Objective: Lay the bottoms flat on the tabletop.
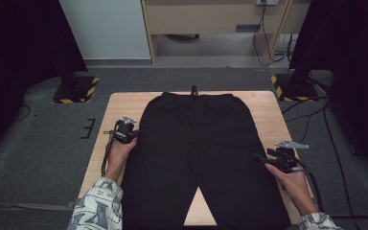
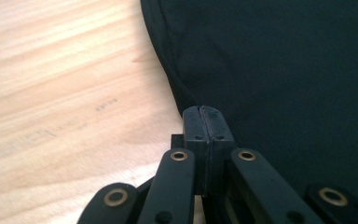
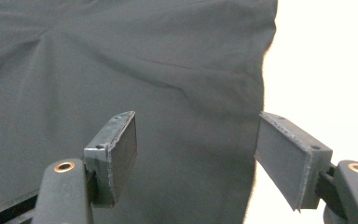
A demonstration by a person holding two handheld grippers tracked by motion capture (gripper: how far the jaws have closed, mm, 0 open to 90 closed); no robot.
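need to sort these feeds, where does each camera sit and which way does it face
High view: above the person's side, looking forward and down on the light wooden table with black fabric trousers; forearms, left gripper, right gripper.
Left gripper view: rides the left gripper, jaws shut at the trousers' edge.
Right gripper view: rides the right gripper, open over the trousers.
Shared: trousers, table.

A lab-like recording room: a wooden table (image 1: 120, 103) stands on grey carpet (image 1: 43, 153), flanked by black curtains (image 1: 19, 43), hazard-striped stand bases (image 1: 75, 89) and trailing floor cables (image 1: 335, 143).
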